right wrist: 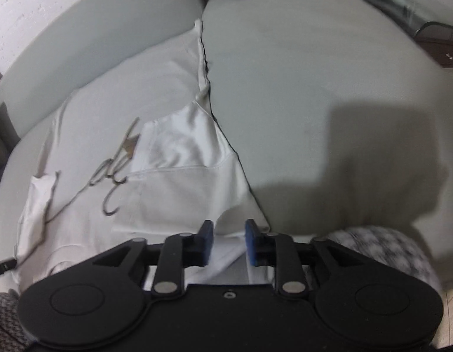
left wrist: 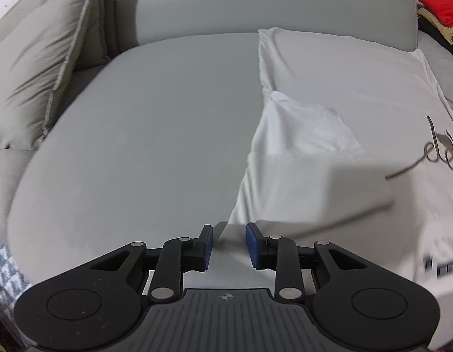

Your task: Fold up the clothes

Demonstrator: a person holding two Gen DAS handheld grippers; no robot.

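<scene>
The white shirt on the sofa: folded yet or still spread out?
Partly folded: white shirt lies flat, both sleeves turned inward over its body.

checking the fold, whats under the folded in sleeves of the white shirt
Each folded-in sleeve lies on the white shirt body. The printed design shows beside one sleeve; whether the sleeve covers more of it cannot be seen.

Grey sofa seat (left wrist: pixel 144 123) — white T-shirt (left wrist: pixel 329 152) spread flat, cushion (left wrist: pixel 47 67) alongside

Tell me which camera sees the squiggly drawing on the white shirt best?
The right wrist view. There the grey squiggle print sits whole on the white shirt, left of the folded sleeve. The left wrist view catches only part of the print, cut off at the picture's right edge.
</scene>
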